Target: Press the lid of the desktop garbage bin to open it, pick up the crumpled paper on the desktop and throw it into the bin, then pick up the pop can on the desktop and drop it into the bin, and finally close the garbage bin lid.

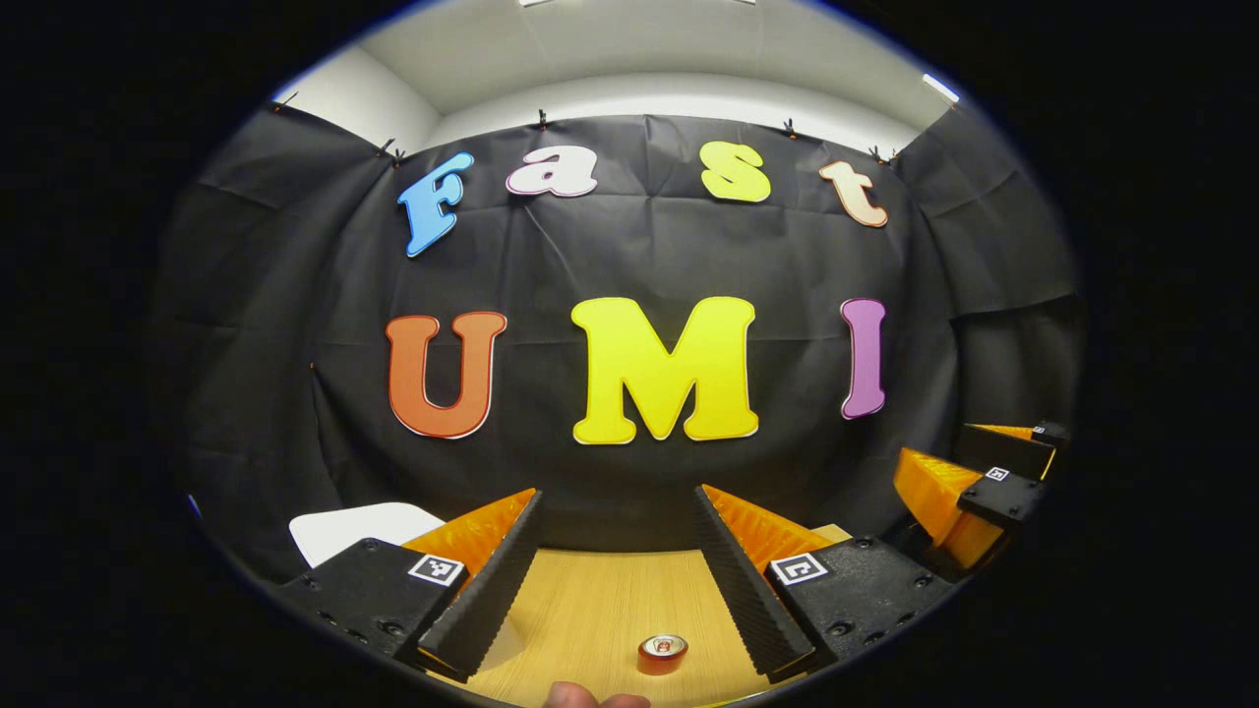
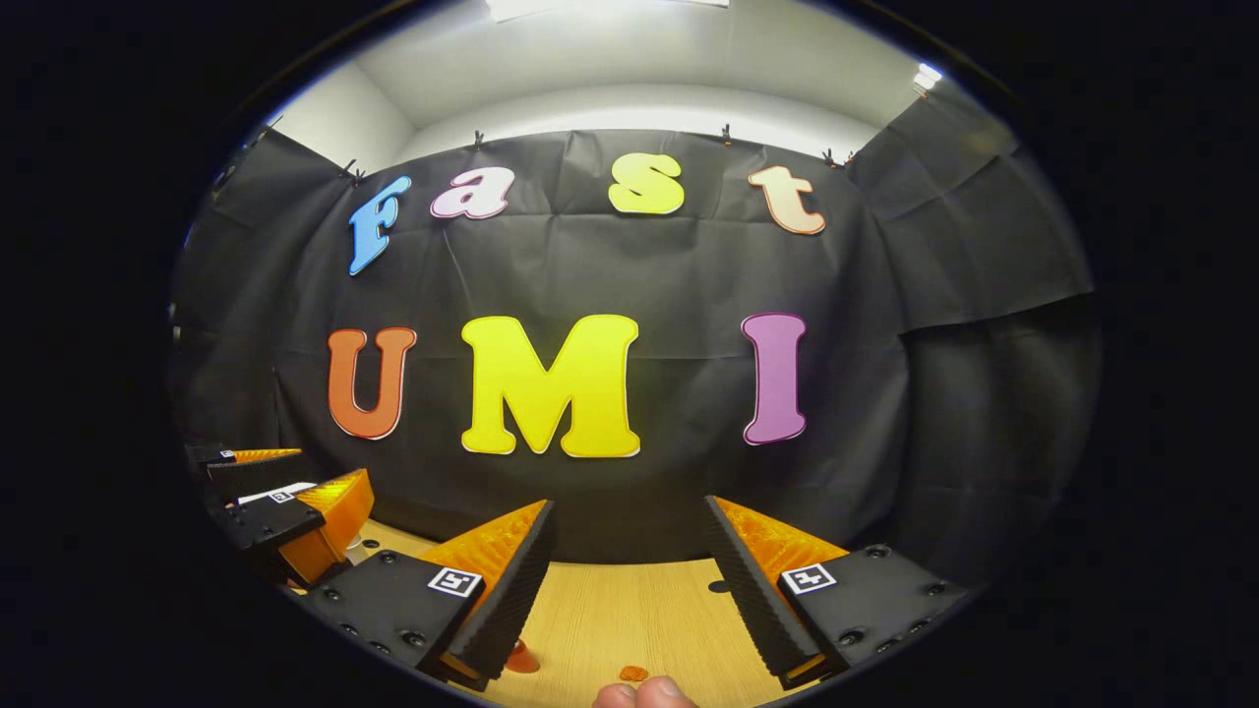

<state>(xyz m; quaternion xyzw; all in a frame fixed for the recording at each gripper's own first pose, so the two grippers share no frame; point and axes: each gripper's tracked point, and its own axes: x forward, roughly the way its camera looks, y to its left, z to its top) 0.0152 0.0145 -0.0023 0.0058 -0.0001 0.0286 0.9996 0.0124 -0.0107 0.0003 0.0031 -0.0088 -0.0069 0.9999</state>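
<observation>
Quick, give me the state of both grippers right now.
Left gripper: open, holding nothing, above the wooden desktop.
Right gripper: open, holding nothing.

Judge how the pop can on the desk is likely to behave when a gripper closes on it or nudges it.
The pop can stands upright on the wooden desk, seen from above, so a side nudge would probably tip it, after which it would roll. Its smooth, shiny top suggests thin metal: probably light, and a hard squeeze may dent it. The left gripper, open above it, looks wide enough.
</observation>
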